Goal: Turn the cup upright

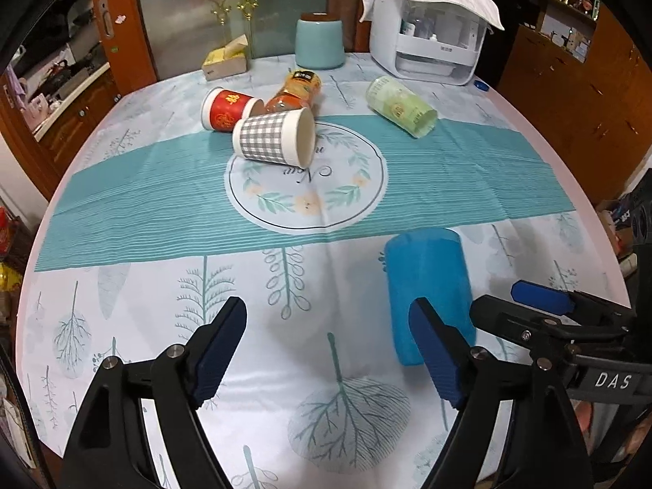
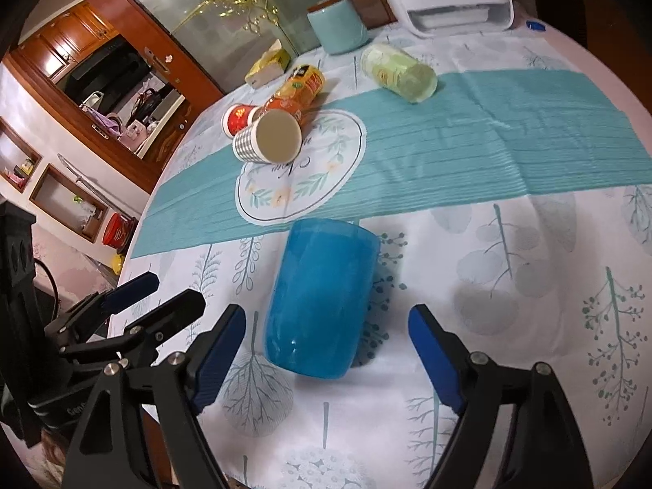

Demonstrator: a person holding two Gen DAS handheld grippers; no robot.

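A blue translucent cup [image 2: 320, 297] lies on its side on the tablecloth, just ahead of my right gripper [image 2: 328, 350], which is open and empty with the cup's near end between the finger lines. In the left wrist view the same cup [image 1: 428, 281] lies to the right of my left gripper [image 1: 328, 346], which is open and empty; its right finger overlaps the cup's near end. The right gripper [image 1: 513, 305] shows at the right edge there, and the left gripper [image 2: 163, 293] shows at the left of the right wrist view.
Farther back lie a grey checked paper cup [image 1: 273, 138], a red paper cup [image 1: 228, 110], an orange bottle [image 1: 295, 91] and a pale green bottle [image 1: 401, 106], all on their sides. A teal jar [image 1: 320, 42], a white appliance [image 1: 432, 36] and a tissue box [image 1: 226, 61] stand at the far edge.
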